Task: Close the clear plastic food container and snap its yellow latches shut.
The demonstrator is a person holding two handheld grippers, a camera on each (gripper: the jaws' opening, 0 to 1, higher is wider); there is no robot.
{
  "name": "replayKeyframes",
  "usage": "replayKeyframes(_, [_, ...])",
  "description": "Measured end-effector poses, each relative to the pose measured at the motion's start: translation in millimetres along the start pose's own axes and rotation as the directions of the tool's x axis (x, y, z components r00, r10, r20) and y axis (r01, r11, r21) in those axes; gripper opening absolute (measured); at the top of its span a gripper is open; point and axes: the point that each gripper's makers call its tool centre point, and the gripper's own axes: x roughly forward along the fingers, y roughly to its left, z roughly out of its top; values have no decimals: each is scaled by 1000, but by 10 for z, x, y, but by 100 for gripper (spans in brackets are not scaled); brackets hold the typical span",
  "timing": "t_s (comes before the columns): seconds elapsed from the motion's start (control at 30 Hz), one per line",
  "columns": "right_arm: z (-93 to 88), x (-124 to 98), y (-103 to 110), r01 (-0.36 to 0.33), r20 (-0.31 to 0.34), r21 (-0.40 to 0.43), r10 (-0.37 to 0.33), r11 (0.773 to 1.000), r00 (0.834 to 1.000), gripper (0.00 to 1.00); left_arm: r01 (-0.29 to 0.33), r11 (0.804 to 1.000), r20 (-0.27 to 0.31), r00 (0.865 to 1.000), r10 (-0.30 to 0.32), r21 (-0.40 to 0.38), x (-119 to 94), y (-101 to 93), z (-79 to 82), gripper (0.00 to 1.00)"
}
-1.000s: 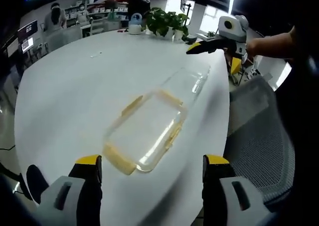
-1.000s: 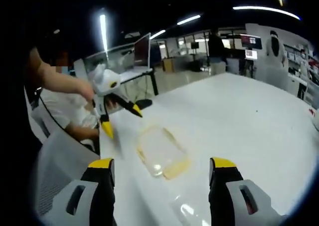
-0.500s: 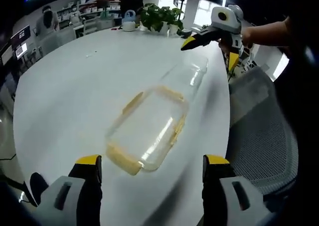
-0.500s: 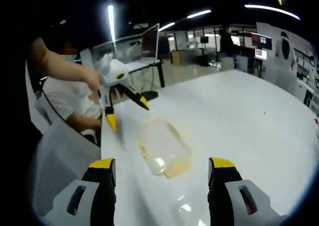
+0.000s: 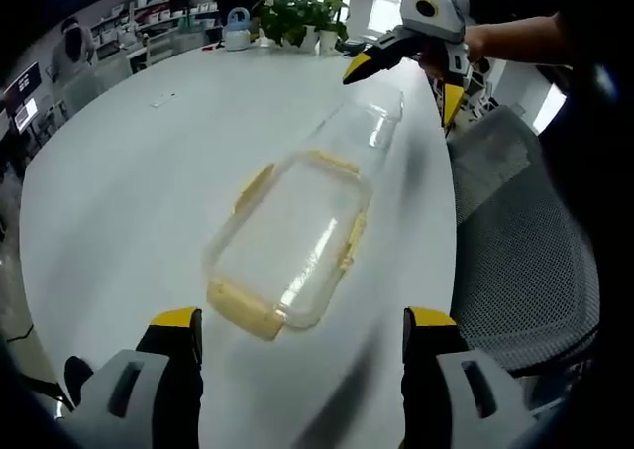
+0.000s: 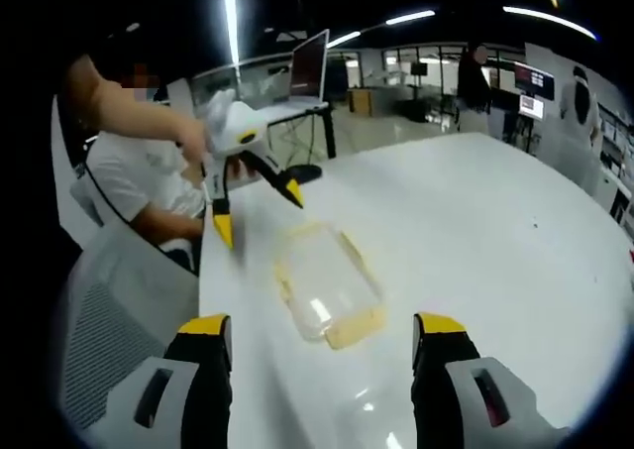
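Note:
A clear rectangular piece with yellow latches (image 5: 287,241) lies flat on the white table (image 5: 119,171), just ahead of my left gripper (image 5: 302,342), whose jaws stand open with nothing between them. Beyond it lies a second clear plastic piece (image 5: 365,127). My right gripper (image 5: 398,90) hovers open above that far piece, held by a hand. In the right gripper view the latched piece (image 6: 327,285) lies ahead of my open right gripper (image 6: 322,348), and the left gripper (image 6: 259,213) hangs open past its far end. The second clear piece (image 6: 371,414) sits low between the right jaws.
A grey mesh chair (image 5: 515,251) stands at the table's edge beside the container. Potted plants (image 5: 292,18) and a kettle (image 5: 236,28) sit at the far side. A seated person (image 6: 139,171) and another mesh chair (image 6: 99,330) are at the table's rim.
Both views have shifted with the hands. The latched piece looks a little larger and nearer in the left gripper view. Both grippers stay open and the plastic pieces have not moved on the table.

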Motion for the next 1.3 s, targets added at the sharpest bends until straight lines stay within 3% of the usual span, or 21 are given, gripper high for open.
replayKeyframes(0.5, [-85, 104, -16, -21, -69, -49, 18, 999, 997, 73, 24, 998, -67, 998, -20, 61, 38, 70, -116, 83])
replayKeyframes(1.3, [-195, 284, -103, -62, -182, -146, 34, 987, 983, 72, 62, 985, -152, 988, -37, 161, 115, 137, -168, 80])
